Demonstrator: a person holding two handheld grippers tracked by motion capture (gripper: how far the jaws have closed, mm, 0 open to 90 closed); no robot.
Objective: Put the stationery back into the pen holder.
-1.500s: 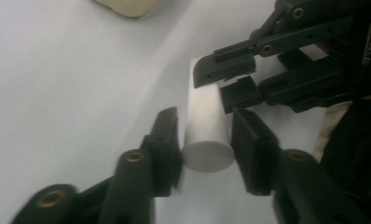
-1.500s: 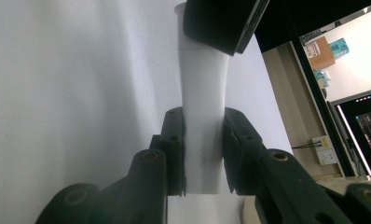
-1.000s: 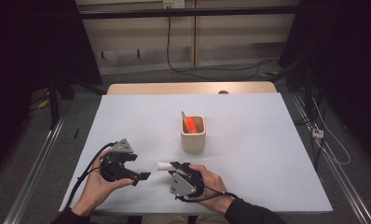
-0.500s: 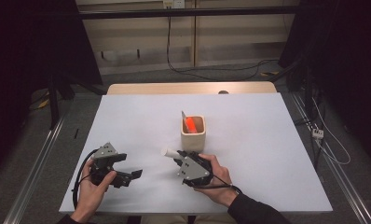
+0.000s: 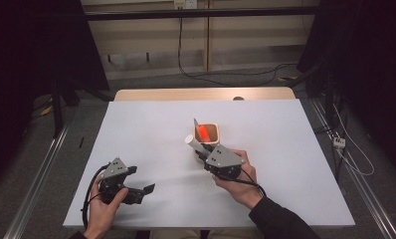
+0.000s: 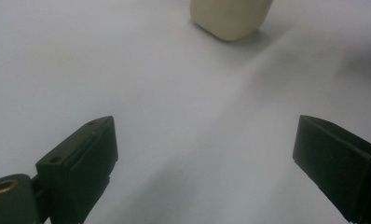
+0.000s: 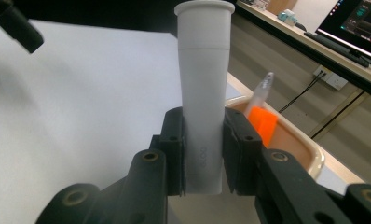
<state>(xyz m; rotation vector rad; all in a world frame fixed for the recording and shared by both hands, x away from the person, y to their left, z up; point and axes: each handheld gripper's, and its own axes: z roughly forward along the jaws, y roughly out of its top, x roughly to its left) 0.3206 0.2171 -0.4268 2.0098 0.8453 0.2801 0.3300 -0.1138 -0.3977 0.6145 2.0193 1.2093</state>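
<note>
A white tube (image 5: 192, 143) with a flanged end sticks up and to the left from my right gripper (image 5: 202, 151), which is shut on its lower half. In the right gripper view the tube (image 7: 203, 84) stands between the pads of that gripper (image 7: 204, 140), just in front of a beige cup (image 7: 309, 151). The cup (image 5: 215, 130) holds an orange piece (image 5: 203, 132) and a pale pen (image 7: 264, 88). My left gripper (image 5: 142, 191) lies low at the table's near left. Its jaws have just been opening and stand wide over bare table (image 6: 207, 135), with nothing between them.
The white table (image 5: 295, 164) has a wooden strip along its far edge (image 5: 201, 93). Metal rails run along both sides on the floor, with cables and a power strip (image 5: 339, 142) at the right. The cup's base (image 6: 230, 18) lies ahead of the left gripper.
My right hand has lifted the white tube and carried it away from me, up to the cup. The left hand has drawn back a little toward the near left.
</note>
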